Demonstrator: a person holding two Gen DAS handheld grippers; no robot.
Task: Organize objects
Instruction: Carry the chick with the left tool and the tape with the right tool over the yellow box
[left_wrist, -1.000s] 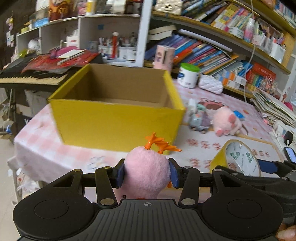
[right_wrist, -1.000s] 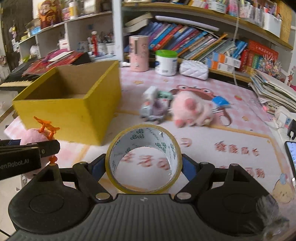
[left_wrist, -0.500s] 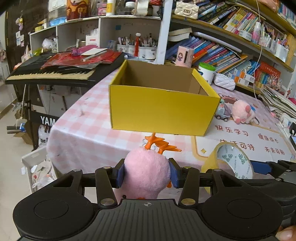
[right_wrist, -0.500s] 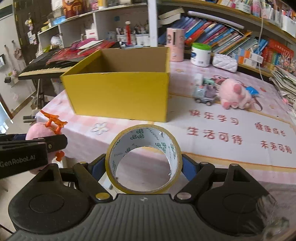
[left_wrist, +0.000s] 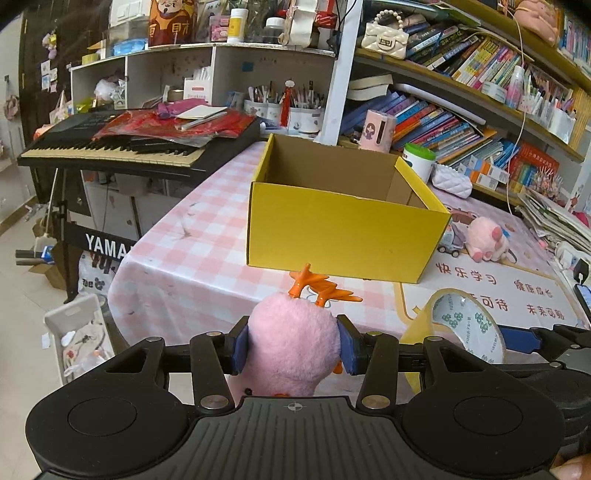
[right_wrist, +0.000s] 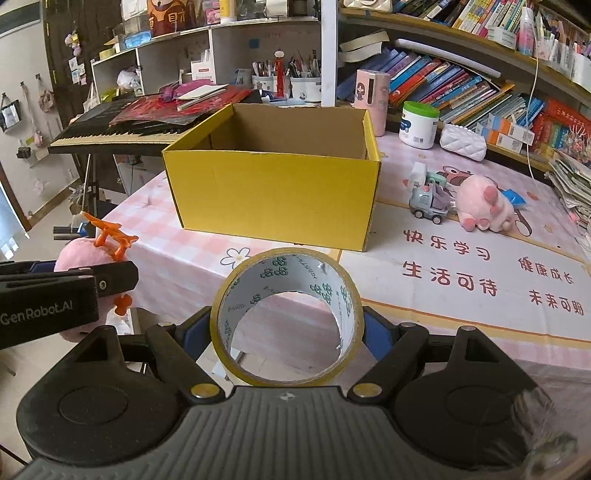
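Left wrist view: left tool (left_wrist: 293, 349) pinching pink plush chick (left_wrist: 293, 343), yellow box (left_wrist: 343, 225) ahead on worktop (left_wrist: 192, 266). Lift over near wall before release.

Right wrist view: right tool (right_wrist: 288, 326) clamped on tape roll (right_wrist: 287, 317), box straight ahead w/ open top; approach high, avoid left tool.

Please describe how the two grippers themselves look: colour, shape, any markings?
Both are matte black plastic. The left gripper and right gripper each have blue finger pads, linkage arms with metal rivets, a ribbed centre plate and round side discs. The left gripper's side reads "GenRobot.AI" in grey.
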